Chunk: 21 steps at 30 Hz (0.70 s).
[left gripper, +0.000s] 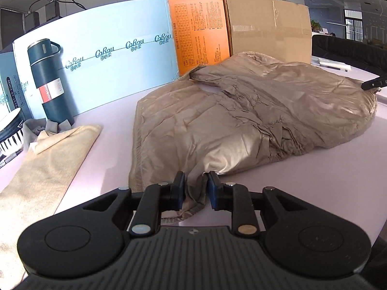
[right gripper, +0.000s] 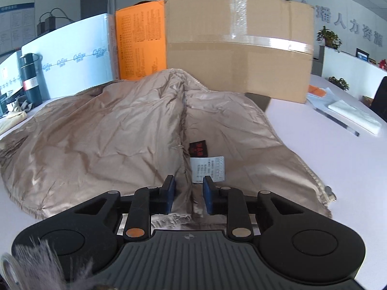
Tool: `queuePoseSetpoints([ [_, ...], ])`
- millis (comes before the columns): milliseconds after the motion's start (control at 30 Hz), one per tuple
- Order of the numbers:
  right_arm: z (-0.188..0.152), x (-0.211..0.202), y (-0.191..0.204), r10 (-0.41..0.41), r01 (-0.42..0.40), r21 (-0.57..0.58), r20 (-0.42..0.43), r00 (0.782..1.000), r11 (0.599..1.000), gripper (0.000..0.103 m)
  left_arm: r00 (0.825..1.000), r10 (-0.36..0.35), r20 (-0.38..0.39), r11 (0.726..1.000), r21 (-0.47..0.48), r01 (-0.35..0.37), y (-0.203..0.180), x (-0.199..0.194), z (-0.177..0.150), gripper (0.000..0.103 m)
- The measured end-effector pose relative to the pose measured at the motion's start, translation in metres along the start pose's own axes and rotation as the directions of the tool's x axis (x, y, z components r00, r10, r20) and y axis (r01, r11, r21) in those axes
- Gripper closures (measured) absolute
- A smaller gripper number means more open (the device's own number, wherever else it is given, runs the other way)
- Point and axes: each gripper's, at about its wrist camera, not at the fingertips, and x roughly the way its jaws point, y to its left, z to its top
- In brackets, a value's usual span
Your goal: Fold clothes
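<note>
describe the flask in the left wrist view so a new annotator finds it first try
Start at the long pale blue box standing along the far edge of the table. The flask stands upright against its left end, just behind a folded beige cloth. It is the only tall dark teal cylinder there, with a carry loop on its lid and a red-and-white label band.
</note>
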Motion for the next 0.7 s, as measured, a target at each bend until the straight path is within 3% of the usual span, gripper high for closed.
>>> queuePoseSetpoints([
  [133,-0.008,-0.009,-0.023,-0.228,0.228,-0.003,0.010,0.974,0.974,0.075,1.000,0.005,0.015,1.000,0.003,-0.005,0.002,-0.006,-0.004,0.069],
  [167,-0.010,-0.014,-0.030,-0.244,0.243,0.038,0.026,0.969,0.969,0.069,1.000,-0.012,0.025,1.000,0.007,0.011,0.003,-0.010,-0.007,0.064],
  [200,-0.011,-0.021,-0.036,-0.231,0.226,0.087,0.054,0.972,0.970,0.063,0.999,-0.026,0.034,1.000,0.011,0.025,0.004,-0.014,-0.009,0.053],
  [233,-0.012,-0.030,-0.040,-0.195,0.183,0.129,0.089,0.977,0.975,0.059,0.999,-0.031,0.045,0.999,0.022,0.030,0.004,-0.018,-0.012,0.041],
  [300,-0.014,-0.043,-0.044,-0.079,0.052,0.209,0.124,0.989,0.977,0.029,0.998,-0.029,0.062,0.998,0.056,0.026,0.002,-0.026,-0.015,0.032],
  [333,-0.014,-0.044,-0.043,-0.012,-0.019,0.247,0.122,0.992,0.969,0.022,0.997,-0.033,0.065,0.997,0.075,0.028,0.000,-0.029,-0.016,0.031],
  [467,-0.010,-0.043,-0.027,0.230,-0.253,0.372,0.107,0.967,0.893,0.018,0.995,-0.069,0.078,0.991,0.122,0.059,-0.008,-0.034,-0.012,0.022],
  [533,-0.010,-0.040,-0.017,0.295,-0.310,0.436,0.103,0.950,0.845,0.016,0.994,-0.078,0.081,0.989,0.136,0.066,-0.013,-0.031,-0.009,0.022],
  [667,-0.012,-0.031,-0.003,0.405,-0.401,0.547,0.121,0.906,0.735,0.002,0.994,-0.090,0.063,0.984,0.158,0.079,-0.023,-0.020,-0.003,0.022],
  [700,-0.011,-0.029,0.001,0.418,-0.409,0.553,0.118,0.901,0.725,0.002,0.995,-0.088,0.055,0.983,0.165,0.078,-0.025,-0.017,-0.002,0.022],
])
